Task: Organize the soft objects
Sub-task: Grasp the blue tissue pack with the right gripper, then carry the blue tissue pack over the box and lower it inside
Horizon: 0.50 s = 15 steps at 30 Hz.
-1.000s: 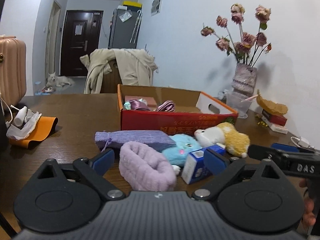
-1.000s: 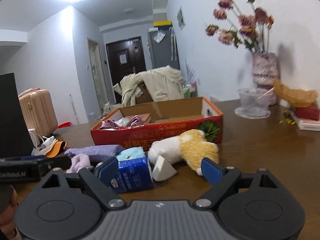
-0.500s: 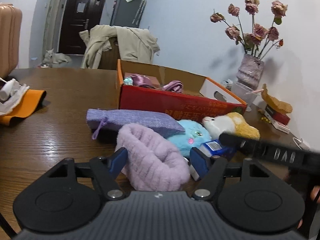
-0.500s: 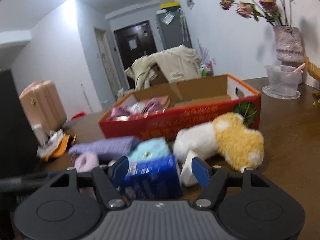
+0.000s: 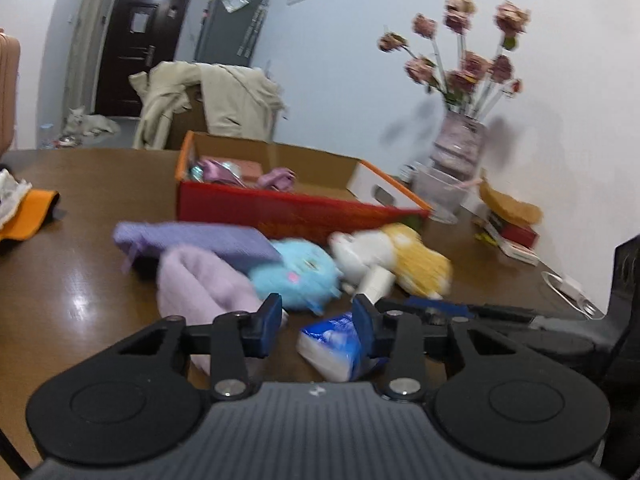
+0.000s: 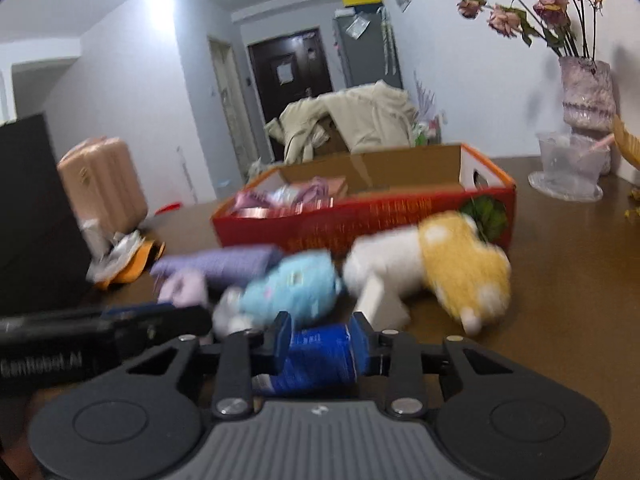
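Observation:
On the brown table (image 5: 80,280) lie a fuzzy lilac piece (image 5: 200,284), a purple pouch (image 5: 200,238), a blue plush (image 5: 298,276) and a white-and-yellow plush (image 5: 400,258), all in front of the red cardboard box (image 5: 280,208). My left gripper (image 5: 316,314) is closing. Only bare table shows in its gap. The lilac piece lies just left of its left finger, and a blue tissue pack (image 5: 332,342) sits at its right finger. My right gripper (image 6: 322,332) is closing, with both pads against the blue tissue pack (image 6: 320,356).
A vase of dried roses (image 5: 460,152), a clear plastic bowl (image 6: 568,168) and stacked books (image 5: 516,236) stand along the right wall. An orange cloth (image 5: 28,220) lies at the left, near a black box (image 6: 36,220). The red box holds several fabric items.
Both grippers' jaws have narrowed. The left gripper slid right, off the lilac piece that was between its fingers. The right gripper moved in on the tissue pack and closed around it.

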{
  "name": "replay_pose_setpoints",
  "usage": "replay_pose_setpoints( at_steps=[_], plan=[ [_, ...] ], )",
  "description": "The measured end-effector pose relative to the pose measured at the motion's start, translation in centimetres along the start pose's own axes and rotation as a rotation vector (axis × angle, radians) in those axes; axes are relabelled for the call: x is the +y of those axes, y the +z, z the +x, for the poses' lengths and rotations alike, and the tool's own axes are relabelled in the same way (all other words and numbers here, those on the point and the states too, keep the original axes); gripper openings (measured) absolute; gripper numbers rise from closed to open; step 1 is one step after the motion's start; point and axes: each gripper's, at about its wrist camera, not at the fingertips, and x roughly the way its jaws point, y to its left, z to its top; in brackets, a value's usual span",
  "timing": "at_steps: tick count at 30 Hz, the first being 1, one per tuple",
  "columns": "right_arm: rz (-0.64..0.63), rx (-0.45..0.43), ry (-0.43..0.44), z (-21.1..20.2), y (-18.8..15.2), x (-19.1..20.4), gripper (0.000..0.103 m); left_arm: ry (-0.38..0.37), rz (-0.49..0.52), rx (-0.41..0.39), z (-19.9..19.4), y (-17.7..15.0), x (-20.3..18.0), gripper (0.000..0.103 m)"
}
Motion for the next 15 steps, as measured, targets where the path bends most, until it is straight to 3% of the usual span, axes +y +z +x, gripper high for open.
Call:
replay_pose_setpoints(
  at_steps=[6, 8, 13, 15],
  plan=[
    [0.048, -0.008, 0.017, -2.8, -1.3, -1.6, 0.034, -0.033, -0.019, 0.067, 0.1, -1.8, -1.8, 0.039],
    [0.068, 0.005, 0.037, -2.2, -1.0, -2.1, 0.034, -0.009, -0.049, 0.099, 1.0, -2.0, -1.5, 0.039],
    [0.144, 0.063, 0.102, 0.3, -0.6, -3.0, 0.034, -0.055, -0.194, 0.149, 3.0, -2.1, 0.3, 0.039],
    [0.175, 0.097, 0.115, 1.3, -0.8, -3.4, 0.033, -0.058, -0.210, 0.151, 3.4, -2.3, 0.3, 0.033]
  ],
)
